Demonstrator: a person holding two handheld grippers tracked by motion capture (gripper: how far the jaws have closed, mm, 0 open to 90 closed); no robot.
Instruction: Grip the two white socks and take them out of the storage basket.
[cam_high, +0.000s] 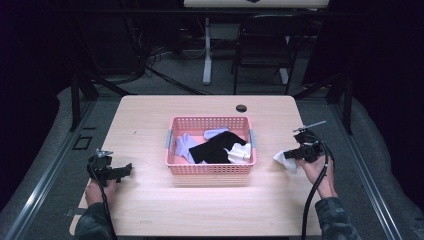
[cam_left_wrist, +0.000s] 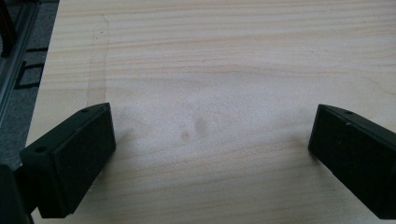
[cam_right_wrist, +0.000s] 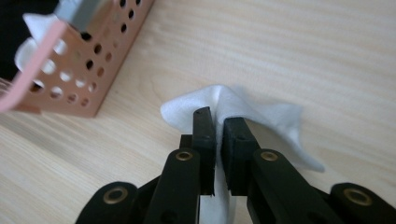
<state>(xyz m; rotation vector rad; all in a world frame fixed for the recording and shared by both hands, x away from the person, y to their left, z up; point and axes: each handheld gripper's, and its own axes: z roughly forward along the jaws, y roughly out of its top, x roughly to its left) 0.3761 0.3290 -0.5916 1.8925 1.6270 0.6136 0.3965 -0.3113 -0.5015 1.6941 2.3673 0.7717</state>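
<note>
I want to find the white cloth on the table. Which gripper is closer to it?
Right. The right gripper has its fingers shut on the white cloth, just right of the pink basket. The left gripper sits open, far across on the basket's other side.

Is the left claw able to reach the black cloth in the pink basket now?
Probably yes. The left claw is open and holds nothing, the basket has no lid, and bare table lies between them. The black cloth lies on top.

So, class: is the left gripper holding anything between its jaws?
No: the left gripper has its jaws wide apart over bare table.
</note>
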